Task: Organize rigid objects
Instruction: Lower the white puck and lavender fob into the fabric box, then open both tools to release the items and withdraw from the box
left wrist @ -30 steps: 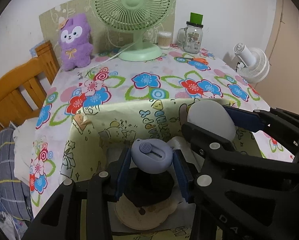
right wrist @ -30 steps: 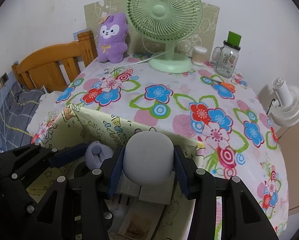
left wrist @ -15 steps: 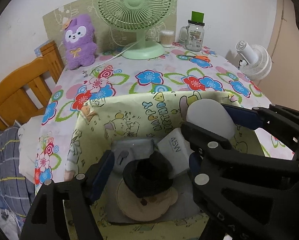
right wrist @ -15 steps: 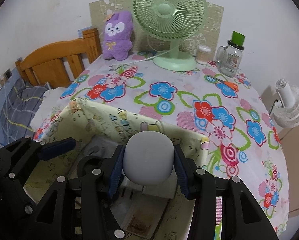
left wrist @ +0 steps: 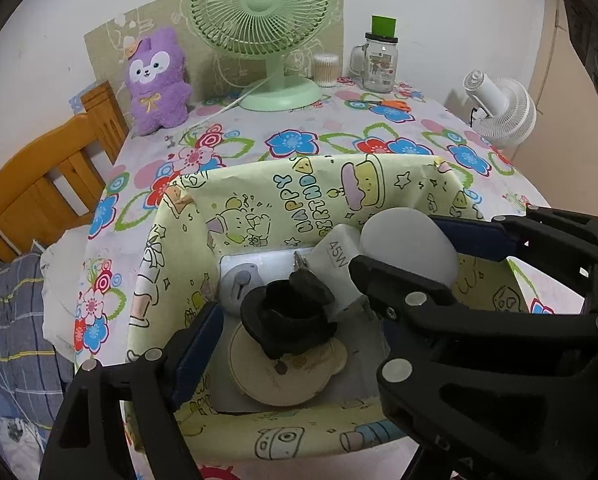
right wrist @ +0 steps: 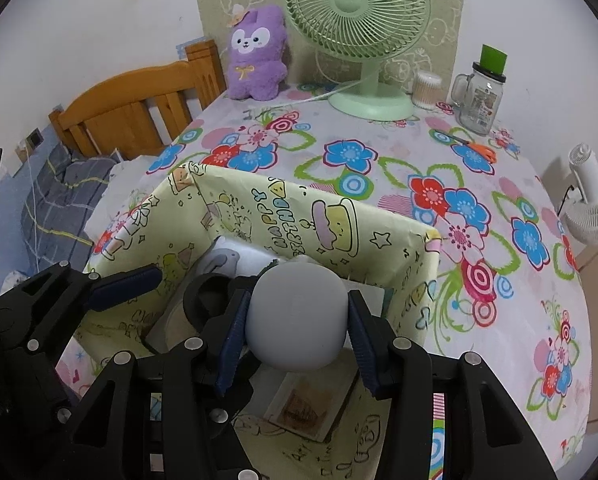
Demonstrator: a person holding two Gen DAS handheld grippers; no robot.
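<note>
Grey rounded object (right wrist: 297, 314) pinched in right gripper (right wrist: 295, 320), left gripper (left wrist: 283, 320) just spread, nothing between, one papered box (left wrist: 259, 184), two fans on counter (left wrist: 319, 148), one purple plush (left wrist: 155, 80)

Below the left jaws the box (left wrist: 167, 264) floor is crowded by a black holder (left wrist: 287, 320), round coaster (left wrist: 283, 376) and charger (left wrist: 335, 264); the right jaws' grey ball (right wrist: 297, 316) blocks alongside. Beyond the far wall, the desk (left wrist: 339, 128) lies open.

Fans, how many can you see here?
2. A green desk fan stands at the back of the flowered table, beside the purple plush toy. A small white fan sits off the table's right edge. None other shows.
</note>
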